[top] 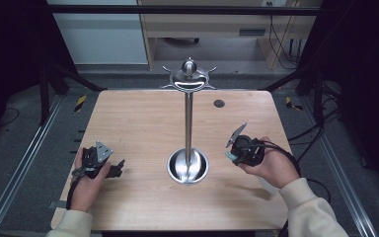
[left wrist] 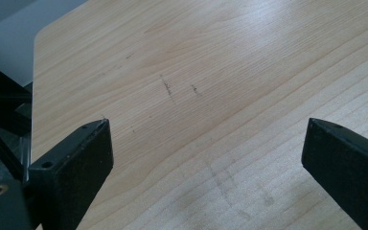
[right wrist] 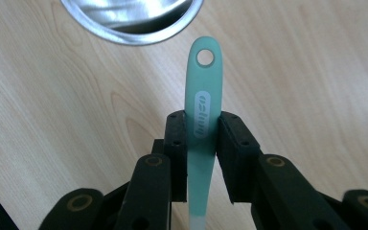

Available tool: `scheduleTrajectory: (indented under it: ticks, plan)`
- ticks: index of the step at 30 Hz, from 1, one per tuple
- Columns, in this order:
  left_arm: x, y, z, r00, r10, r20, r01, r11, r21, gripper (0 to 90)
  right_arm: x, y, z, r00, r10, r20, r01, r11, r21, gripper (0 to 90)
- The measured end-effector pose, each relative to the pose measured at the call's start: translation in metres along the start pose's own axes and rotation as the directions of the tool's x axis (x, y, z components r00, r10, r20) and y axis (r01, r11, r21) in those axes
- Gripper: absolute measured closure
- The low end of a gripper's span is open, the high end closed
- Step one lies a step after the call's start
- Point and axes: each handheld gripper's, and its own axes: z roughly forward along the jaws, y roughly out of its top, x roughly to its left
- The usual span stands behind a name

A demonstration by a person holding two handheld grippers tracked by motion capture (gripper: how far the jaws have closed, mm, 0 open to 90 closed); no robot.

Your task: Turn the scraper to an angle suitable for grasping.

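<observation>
Right claw (right wrist: pixel 202 129) clamps a teal handle (right wrist: pixel 203 100), holed end pointing past the tips toward the stand (top: pixel 188 118).

The stand's base (right wrist: pixel 129 21) lies just ahead of the handle; left claw (left wrist: pixel 206 158) gapes wide, empty, farther off over the table (left wrist: pixel 220 72).

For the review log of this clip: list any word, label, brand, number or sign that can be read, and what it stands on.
One white oval label with pale letters on the teal handle clamped in the right gripper: too blurred to read for certain.
Metal stand, table, left gripper: no text visible.
Yellow-black hazard stripes on the floor: a marking, no words.
</observation>
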Motion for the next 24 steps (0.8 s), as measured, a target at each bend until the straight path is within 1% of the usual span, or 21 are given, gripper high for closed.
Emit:
scheduleTrajectory:
  ticks: [1, 2, 3, 6, 7, 8, 9, 10, 13, 15, 17, 18, 19, 20, 21, 22, 23, 24]
  plan:
    - [0.0, 0.0, 0.0, 1.0, 0.0, 0.0, 0.0, 1.0, 0.0, 3.4, 0.0, 0.001, -0.004, 1.0, 0.007, 0.007, -0.007, 1.0, -0.008, 74.8]
    - [0.0, 0.0, 0.0, 1.0, 0.0, 0.0, 0.0, 1.0, 0.0, 3.4, -0.001, 0.002, -0.007, 0.9999, 0.0, 0.01, 0.0, 1.0, -0.018, 74.8]
    - [0.0, 0.0, 0.0, 1.0, 0.0, 0.0, 0.0, 1.0, 0.0, 3.4, -0.002, 0.003, -0.014, 0.9999, 0.004, 0.015, -0.004, 0.999, -0.033, 74.8]
    - [0.0, 0.0, 0.0, 1.0, 0.0, 0.0, 0.0, 1.0, 0.0, 3.4, -0.005, 0.004, -0.02, 0.9999, 0.006, 0.015, -0.005, 0.999, -0.049, 74.8]
    - [0.0, 0.0, 0.0, 1.0, 0.0, 0.0, 0.0, 1.0, 0.0, 3.4, -0.005, 0.004, -0.022, 0.9997, 0.013, 0.018, -0.012, 0.998, -0.06, 74.8]
    - [0.0, 0.0, 0.0, 1.0, -0.001, 0.0, 0.001, 1.0, 0.0, 3.4, -0.008, 0.005, -0.027, 0.9996, 0.012, 0.024, -0.01, 0.997, -0.078, 74.8]
    - [0.0, 0.0, 0.0, 1.0, -0.001, 0.0, 0.001, 1.0, 0.0, 3.4, -0.008, 0.005, -0.027, 0.9996, 0.012, 0.024, -0.01, 0.997, -0.078, 74.8]
    - [0.0, 0.0, 0.0, 1.0, -0.001, -0.001, 0.001, 1.0, 0.0, 3.4, -0.01, 0.005, -0.031, 0.9994, 0.023, 0.027, -0.02, 0.995, -0.097, 74.8]
    - [0.001, -0.001, -0.001, 1.0, -0.008, -0.003, 0.008, 1.0, -0.002, 3.3, -0.014, 0.005, -0.037, 0.9988, 0.034, 0.035, -0.029, 0.991, -0.134, 74.8]
    - [0.004, -0.002, -0.002, 0.9996, -0.027, -0.012, 0.027, 0.9996, -0.009, 3.3, -0.017, 0.004, -0.041, 0.9978, 0.049, 0.045, -0.041, 0.985, -0.168, 74.8]
    - [0.007, -0.004, -0.004, 0.999, -0.04, -0.018, 0.04, 0.9991, -0.012, 3.4, -0.02, 0.004, -0.044, 0.9975, 0.058, 0.042, -0.048, 0.979, -0.199, 74.8]
    - [0.007, -0.004, -0.004, 0.999, -0.04, -0.018, 0.04, 0.9991, -0.012, 3.4, -0.02, 0.004, -0.044, 0.9975, 0.058, 0.042, -0.048, 0.979, -0.199, 74.8]
    - [0.008, -0.004, -0.005, 0.9986, -0.047, -0.021, 0.047, 0.9988, -0.016, 3.4, -0.022, 0.004, -0.046, 0.9967, 0.069, 0.043, -0.058, 0.975, -0.215, 74.8]
    - [0.01, -0.005, -0.007, 0.9982, -0.055, -0.025, 0.055, 0.9983, -0.019, 3.4, -0.025, 0.003, -0.048, 0.9961, 0.077, 0.042, -0.065, 0.968, -0.242, 74.8]
    - [0.01, -0.005, -0.007, 0.9982, -0.055, -0.025, 0.055, 0.9983, -0.019, 3.4, -0.025, 0.003, -0.048, 0.9961, 0.077, 0.042, -0.065, 0.968, -0.242, 74.8]
    - [0.01, -0.005, -0.007, 0.9979, -0.059, -0.027, 0.058, 0.9981, -0.022, 3.4, -0.028, 0.003, -0.05, 0.9952, 0.089, 0.042, -0.075, 0.963, -0.257, 74.8]
    - [0.01, -0.006, -0.008, 0.9978, -0.06, -0.029, 0.059, 0.998, -0.023, 3.4, -0.031, 0.002, -0.052, 0.9941, 0.102, 0.036, -0.088, 0.955, -0.284, 74.8]
    - [0.009, -0.006, -0.007, 0.9977, -0.06, -0.029, 0.06, 0.998, -0.022, 3.4, -0.033, 0.001, -0.054, 0.9933, 0.109, 0.039, -0.092, 0.949, -0.303, 74.8]
